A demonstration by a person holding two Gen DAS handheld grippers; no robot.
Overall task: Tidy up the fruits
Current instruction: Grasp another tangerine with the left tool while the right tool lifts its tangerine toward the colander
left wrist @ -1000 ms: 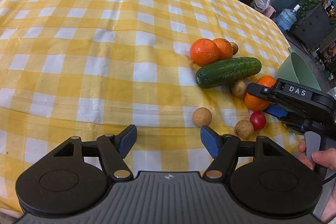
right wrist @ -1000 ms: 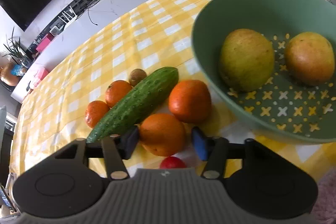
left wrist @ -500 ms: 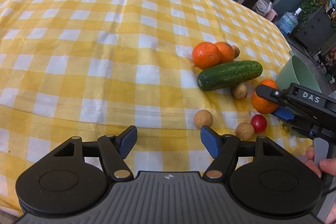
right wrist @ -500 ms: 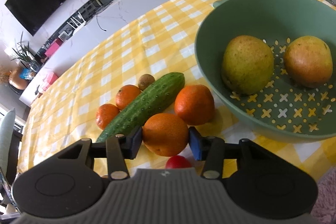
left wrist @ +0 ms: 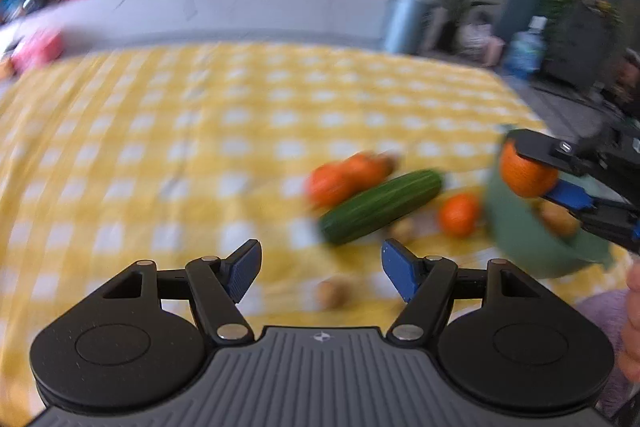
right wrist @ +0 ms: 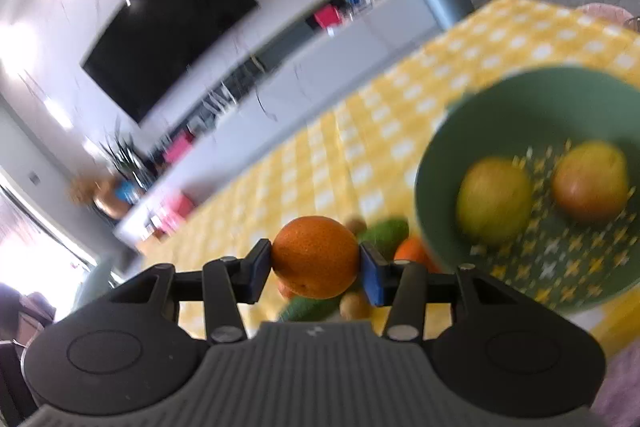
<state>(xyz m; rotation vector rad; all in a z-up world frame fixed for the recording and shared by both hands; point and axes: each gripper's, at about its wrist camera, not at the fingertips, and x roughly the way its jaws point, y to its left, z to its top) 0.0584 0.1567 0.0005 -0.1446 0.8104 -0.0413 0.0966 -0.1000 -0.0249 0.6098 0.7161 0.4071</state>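
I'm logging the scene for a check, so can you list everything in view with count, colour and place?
held orange: one, orange, between right gripper pads
oranges: three, orange, on cloth by cucumber
cucumber: one, green, on cloth
small round fruits: several, tan, on cloth
bowl: one, green, right of pile
pears: two, yellow-green, in bowl
tablecloth: one, yellow-white check
left gripper: open, empty
right gripper: shut on orange

Wide bare tabletop (left wrist: 160, 155) to the left and far side, open for passage. To the right, crowded: cucumber (left wrist: 382, 205) lying slantwise, oranges (left wrist: 344, 175) touching its far end, another orange (left wrist: 459, 214) just beside the green bowl (left wrist: 520, 247). Inside the bowl, two mangoes (right wrist: 494, 201) filling the middle; rim side free.
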